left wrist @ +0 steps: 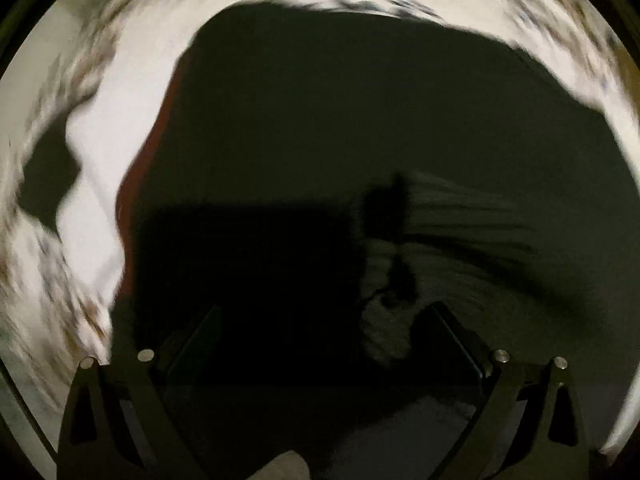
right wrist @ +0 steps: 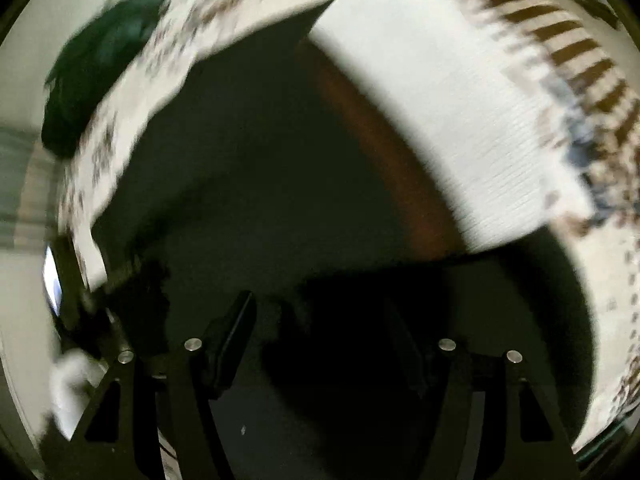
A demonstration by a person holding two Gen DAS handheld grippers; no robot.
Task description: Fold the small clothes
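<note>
A dark garment (left wrist: 360, 120), black or near it, fills most of the left wrist view, spread flat and broad, with a curved upper outline. Along its left edge runs a narrow reddish-brown strip (left wrist: 138, 184), perhaps a lining or trim. Near its middle sits a blurred, paler ribbed patch (left wrist: 440, 216) crossed by a darker knot-like shape; what it is cannot be told. In the right wrist view the same dark cloth (right wrist: 260, 180) spreads wide, the reddish-brown band (right wrist: 392, 152) curving along its right side. Both views are smeared, so folds and seams are not readable.
</note>
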